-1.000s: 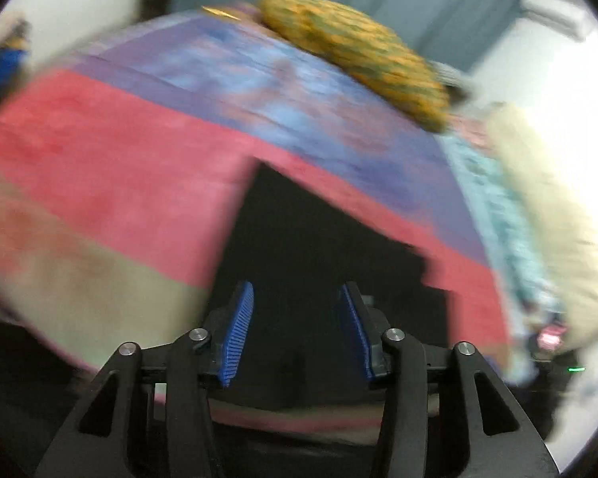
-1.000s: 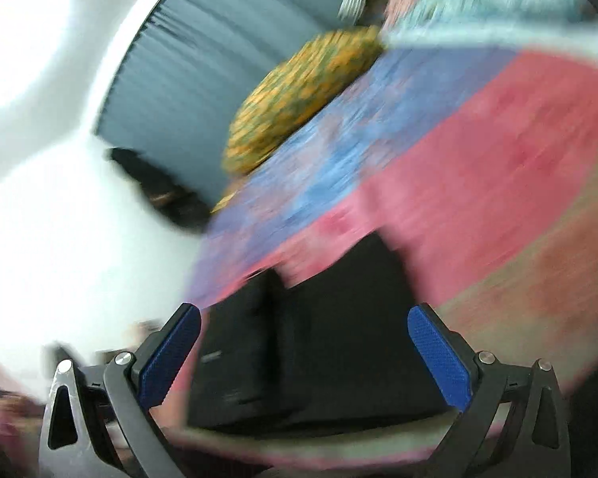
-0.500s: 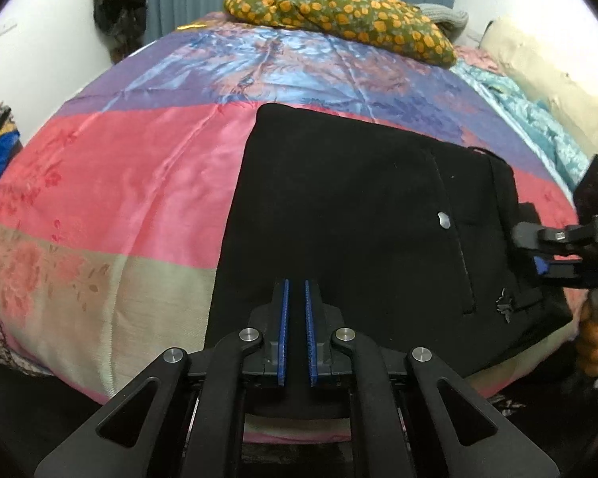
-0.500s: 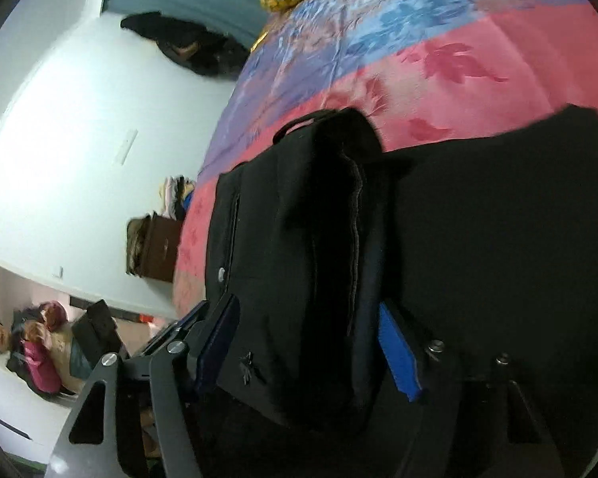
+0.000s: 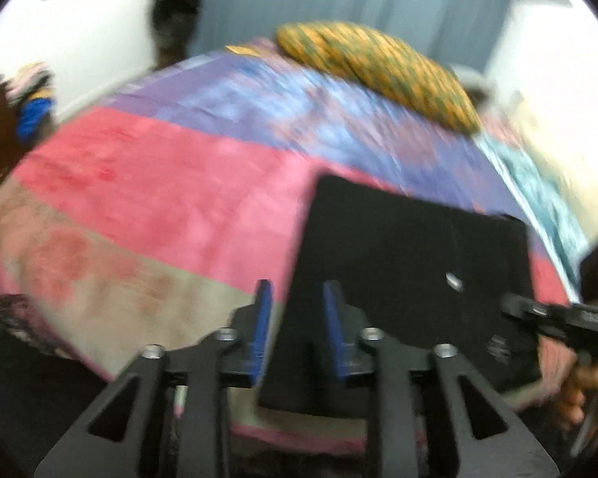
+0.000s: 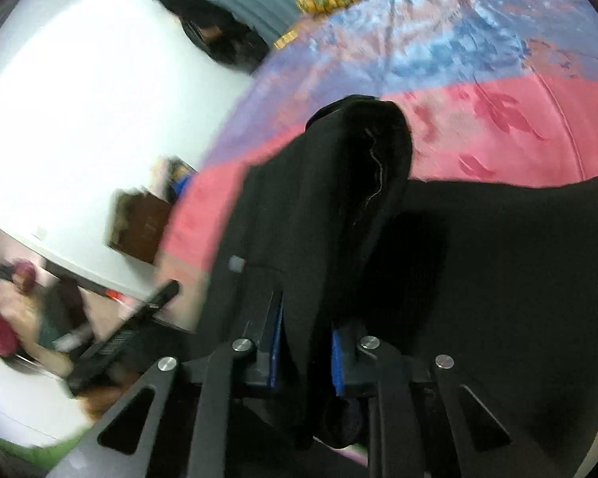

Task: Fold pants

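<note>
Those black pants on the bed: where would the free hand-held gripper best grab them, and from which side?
Probably the near left corner of the pants, approached low from the bed's near edge. The cloth there lies flat with a straight edge hanging toward the open left hand-held gripper, so one finger could slip under. The right hand-held gripper already pinches a raised fold at the opposite side.

The pants lie on the bedspread near its front edge. A pillow rests on the bedspread behind them. The right gripper sits at their right end, the left gripper at their front left corner.
</note>
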